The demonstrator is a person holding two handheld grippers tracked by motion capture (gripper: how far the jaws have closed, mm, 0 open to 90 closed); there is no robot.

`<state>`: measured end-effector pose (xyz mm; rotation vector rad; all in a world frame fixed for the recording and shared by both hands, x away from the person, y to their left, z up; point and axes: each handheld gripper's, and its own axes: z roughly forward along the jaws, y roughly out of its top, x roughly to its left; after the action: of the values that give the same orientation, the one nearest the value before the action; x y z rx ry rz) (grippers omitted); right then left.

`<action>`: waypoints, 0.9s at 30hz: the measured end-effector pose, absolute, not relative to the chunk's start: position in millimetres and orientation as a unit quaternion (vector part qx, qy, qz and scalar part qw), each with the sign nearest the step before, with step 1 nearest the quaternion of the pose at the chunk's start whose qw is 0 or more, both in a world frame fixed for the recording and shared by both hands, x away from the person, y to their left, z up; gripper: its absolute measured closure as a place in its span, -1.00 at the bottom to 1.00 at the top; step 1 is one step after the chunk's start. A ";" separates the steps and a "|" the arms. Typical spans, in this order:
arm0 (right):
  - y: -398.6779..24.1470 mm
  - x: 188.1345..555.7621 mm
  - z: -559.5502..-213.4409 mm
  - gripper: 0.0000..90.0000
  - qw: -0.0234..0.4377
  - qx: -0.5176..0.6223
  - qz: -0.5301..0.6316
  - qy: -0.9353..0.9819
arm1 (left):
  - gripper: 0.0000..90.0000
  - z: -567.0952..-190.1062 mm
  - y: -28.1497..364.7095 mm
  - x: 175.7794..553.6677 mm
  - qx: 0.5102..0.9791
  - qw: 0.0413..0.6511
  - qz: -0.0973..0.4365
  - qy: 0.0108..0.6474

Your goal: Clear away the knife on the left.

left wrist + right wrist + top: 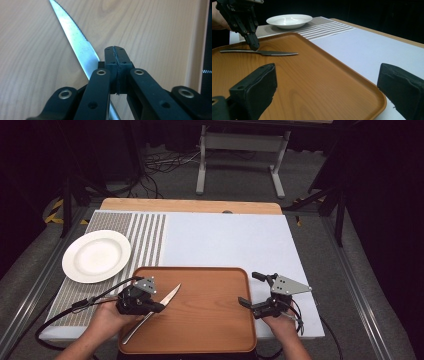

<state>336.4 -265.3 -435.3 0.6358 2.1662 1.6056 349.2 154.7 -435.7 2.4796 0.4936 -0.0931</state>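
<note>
My left gripper (pixel 158 307) was angled down over the wooden tray (pixel 210 320), jaws pressed together with nothing between them, tips just beside the knife (pixel 152 311). My right gripper (pixel 248 290) waited at the tray's right edge, jaws spread wide. The serrated steel knife lay flat on the tray's left side.

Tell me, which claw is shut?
The left claw, tips together beside the knife on the tray. The right claw gapes wide.
</note>
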 end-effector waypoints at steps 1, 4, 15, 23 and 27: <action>-265.5 336.4 -435.2 -0.93 0.185 0.226 0.570 0.768 | 1.00 -436.8 153.7 348.6 0.937 0.293 -0.032 0.187; -265.4 336.4 -435.2 -0.93 0.185 0.226 0.570 0.768 | 1.00 -437.8 153.2 349.2 0.939 0.286 -0.038 0.185; -265.2 336.2 -435.2 -0.93 0.185 0.225 0.570 0.768 | 1.00 -443.2 148.2 346.8 0.950 0.256 -0.054 0.168; -265.0 336.1 -435.2 -0.93 0.184 0.225 0.570 0.768 | 1.00 -441.8 147.1 347.7 0.953 0.246 -0.052 0.169; -265.1 336.1 -435.2 -0.93 0.184 0.225 0.570 0.768 | 1.00 -441.7 147.6 348.4 0.952 0.246 -0.047 0.175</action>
<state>336.1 -265.1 -435.2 0.6350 2.1649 1.6081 348.4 147.6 -441.7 2.5982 0.4776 -0.1272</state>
